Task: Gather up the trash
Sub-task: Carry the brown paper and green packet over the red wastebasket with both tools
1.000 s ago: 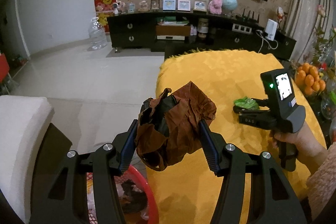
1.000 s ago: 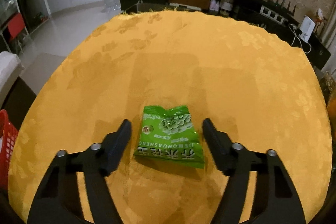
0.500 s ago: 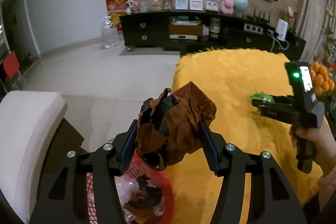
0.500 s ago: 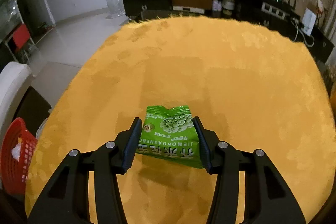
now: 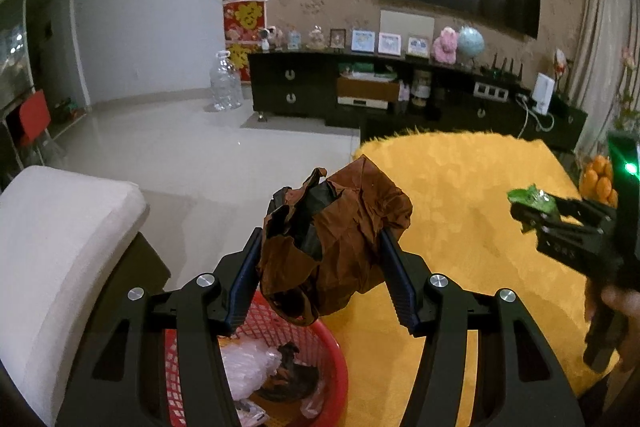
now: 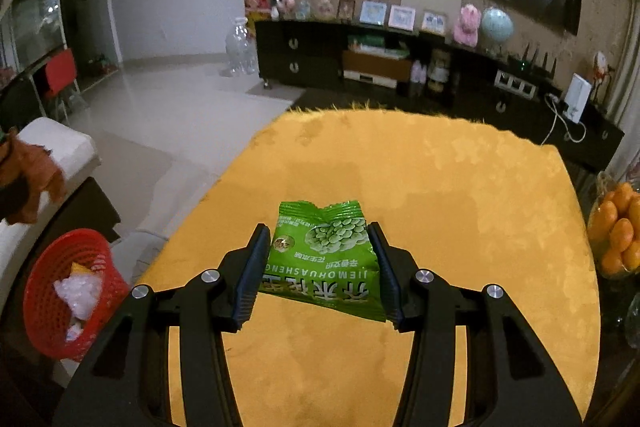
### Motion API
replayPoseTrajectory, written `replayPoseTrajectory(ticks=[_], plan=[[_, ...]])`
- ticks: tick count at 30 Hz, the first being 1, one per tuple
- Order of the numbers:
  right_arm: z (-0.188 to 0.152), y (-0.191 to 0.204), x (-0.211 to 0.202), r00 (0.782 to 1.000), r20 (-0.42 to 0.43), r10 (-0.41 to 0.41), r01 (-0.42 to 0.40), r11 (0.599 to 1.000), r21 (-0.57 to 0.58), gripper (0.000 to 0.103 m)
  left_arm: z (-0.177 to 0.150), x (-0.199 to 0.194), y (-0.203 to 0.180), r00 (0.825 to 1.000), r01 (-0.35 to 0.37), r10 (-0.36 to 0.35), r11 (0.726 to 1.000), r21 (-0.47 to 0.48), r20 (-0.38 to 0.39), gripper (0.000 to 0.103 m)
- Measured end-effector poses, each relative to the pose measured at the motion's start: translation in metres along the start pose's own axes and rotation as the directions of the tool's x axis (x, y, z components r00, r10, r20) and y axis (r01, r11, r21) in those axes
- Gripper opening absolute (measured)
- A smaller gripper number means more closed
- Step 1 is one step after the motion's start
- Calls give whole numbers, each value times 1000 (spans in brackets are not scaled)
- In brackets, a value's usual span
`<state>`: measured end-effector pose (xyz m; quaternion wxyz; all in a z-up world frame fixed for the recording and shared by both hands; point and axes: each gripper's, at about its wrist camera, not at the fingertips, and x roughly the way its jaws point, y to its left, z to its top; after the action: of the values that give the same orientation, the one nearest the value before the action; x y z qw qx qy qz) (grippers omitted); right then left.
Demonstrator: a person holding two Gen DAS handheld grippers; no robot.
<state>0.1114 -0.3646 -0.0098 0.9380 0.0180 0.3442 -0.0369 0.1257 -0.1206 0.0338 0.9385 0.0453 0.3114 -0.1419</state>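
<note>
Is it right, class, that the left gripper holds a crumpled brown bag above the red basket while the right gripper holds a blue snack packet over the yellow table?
Not quite: the snack packet is green, not blue, as the right wrist view shows. The rest stands: the left gripper holds the crumpled brown bag above the red basket, and the right gripper holds its packet over the yellow table.

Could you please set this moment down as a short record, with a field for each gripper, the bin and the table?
left gripper: shut on the crumpled brown bag, held in the air above the bin
right gripper: shut on the green snack packet, lifted off the table
red mesh basket: on the floor beside the table, already holding clear plastic and dark scraps
table: covered with a yellow cloth; no other trash shows on it
oranges: piled at the table's right edge
</note>
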Motion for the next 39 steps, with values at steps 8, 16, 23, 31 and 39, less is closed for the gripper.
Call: replayPoseTrajectory(ticks=[8, 16, 23, 31, 39], plan=[[-10, 26, -37, 995, 54, 81, -84, 995, 55, 48, -6, -13, 12, 999, -30, 31, 999, -14, 12, 54], [-8, 61, -42, 983, 49, 178, -179, 984, 22, 48, -28, -24, 39, 994, -114, 113, 992, -52, -5, 55], [-7, 98, -42, 966, 28, 258, -257, 966, -36, 48, -49, -31, 66, 980, -197, 195, 977, -81, -29, 54], [-6, 135, -46, 945, 15, 326, -324, 942, -91, 48, -57, -41, 83, 970, -244, 243, 964, -109, -23, 55], [5, 165, -43, 914, -30, 405, -406, 906, -120, 48, -61, -38, 101, 964, -266, 263, 953, -145, -40, 55]])
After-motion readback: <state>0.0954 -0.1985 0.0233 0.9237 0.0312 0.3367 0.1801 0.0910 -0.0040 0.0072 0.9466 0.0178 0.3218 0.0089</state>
